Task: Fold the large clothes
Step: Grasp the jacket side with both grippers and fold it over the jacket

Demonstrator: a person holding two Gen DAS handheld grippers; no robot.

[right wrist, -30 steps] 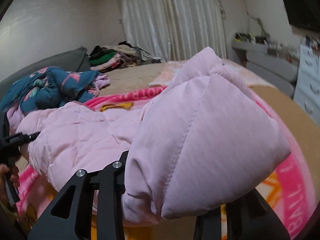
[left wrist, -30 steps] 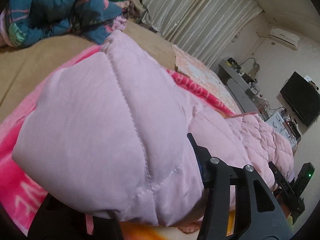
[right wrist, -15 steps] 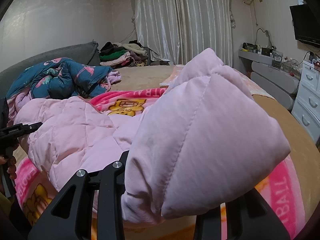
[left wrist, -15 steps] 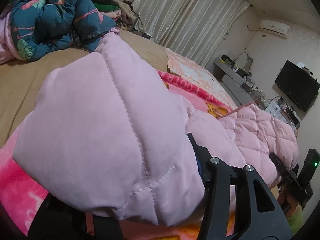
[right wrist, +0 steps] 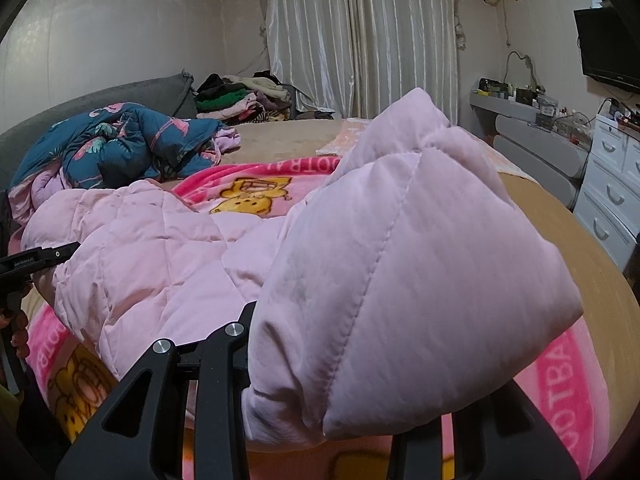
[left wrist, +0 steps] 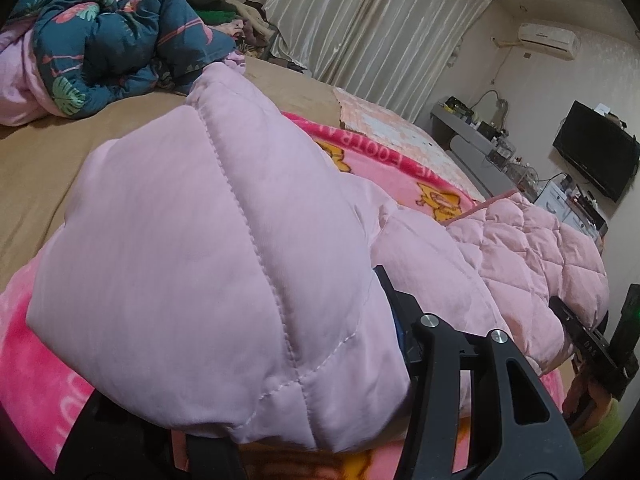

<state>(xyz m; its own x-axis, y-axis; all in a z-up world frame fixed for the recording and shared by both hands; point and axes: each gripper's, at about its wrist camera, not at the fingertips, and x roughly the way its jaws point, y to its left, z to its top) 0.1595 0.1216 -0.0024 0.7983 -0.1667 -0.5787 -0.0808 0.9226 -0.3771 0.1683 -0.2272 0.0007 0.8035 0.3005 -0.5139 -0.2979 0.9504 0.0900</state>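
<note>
Both grippers have risen, lifting the pink padded coat (left wrist: 224, 248) higher above the cartoon blanket (right wrist: 256, 192). Left gripper (left wrist: 288, 408) and right gripper (right wrist: 352, 400) each clamp one puffy corner. Risk — slick padding slipping out, collapsing the fold. Count: one coat, two grippers — one blanket.

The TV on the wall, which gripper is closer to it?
Right, probably. The TV hangs on the right gripper's own side. The left gripper holds the pink coat farther along, and sees the TV beyond the right gripper.
</note>
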